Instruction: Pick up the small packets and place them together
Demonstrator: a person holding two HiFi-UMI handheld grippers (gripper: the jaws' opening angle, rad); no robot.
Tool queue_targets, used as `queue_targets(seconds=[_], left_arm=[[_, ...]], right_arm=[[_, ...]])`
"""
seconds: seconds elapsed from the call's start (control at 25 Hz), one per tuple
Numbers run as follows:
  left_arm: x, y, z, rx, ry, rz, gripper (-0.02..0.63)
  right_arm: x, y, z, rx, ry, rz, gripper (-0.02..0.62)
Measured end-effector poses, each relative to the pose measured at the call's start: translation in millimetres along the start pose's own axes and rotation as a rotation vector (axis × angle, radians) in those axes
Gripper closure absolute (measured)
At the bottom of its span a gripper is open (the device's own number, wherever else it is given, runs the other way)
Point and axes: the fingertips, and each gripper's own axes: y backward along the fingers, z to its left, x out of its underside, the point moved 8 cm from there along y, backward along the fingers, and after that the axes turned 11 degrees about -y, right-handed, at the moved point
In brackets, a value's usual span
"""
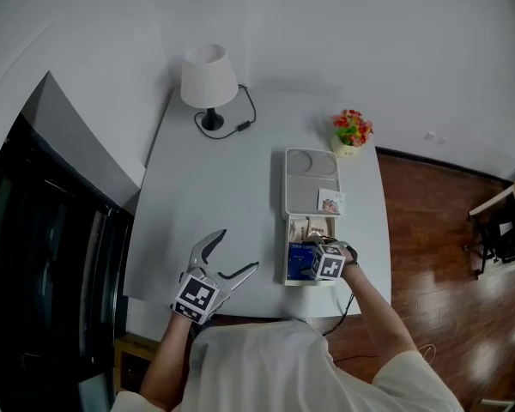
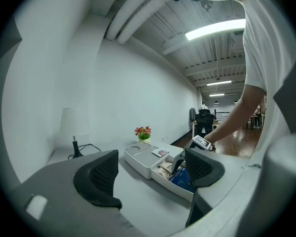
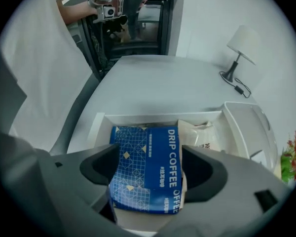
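Observation:
A blue drip-coffee packet (image 3: 148, 152) sits between the jaws of my right gripper (image 3: 150, 171), which is shut on its two side edges and points steeply down into the open white box (image 3: 153, 116). In the head view this gripper (image 1: 311, 261) is over the box's near half (image 1: 286, 275), with the blue packet (image 1: 297, 260) under it. Beige packets (image 3: 207, 132) lie in the box behind the blue one. One small printed packet (image 1: 330, 202) rests on the box's flat lid (image 1: 312, 178). My left gripper (image 1: 239, 250) hovers over the bare table to the left, open, with nothing between its jaws (image 2: 153, 174).
At the table's far side stand a white lamp (image 1: 209, 77) with a black cord and a small flower pot (image 1: 352, 131). The grey table (image 1: 215, 204) ends close to the person's body. Right of it is wooden floor (image 1: 429, 221), left of it a dark cabinet (image 1: 43, 230).

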Motion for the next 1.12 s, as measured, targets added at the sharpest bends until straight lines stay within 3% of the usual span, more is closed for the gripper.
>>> queue_targets(seconds=[0.36,0.64,1.12], left_arm=[[4,6,-1,-0.017,0.013,0.001,0.179],[6,9,0,-0.024,0.017,-0.001,0.179],[5,3,-3,0.0,0.017,-0.007,0.179]], right_arm=[[2,-18,-2,0.046,-0.001,0.055,0.228],[-6,11,3,0.105,0.022,0.004,0.422],[-8,58,24,0.187,0.061,-0.061,0.541]])
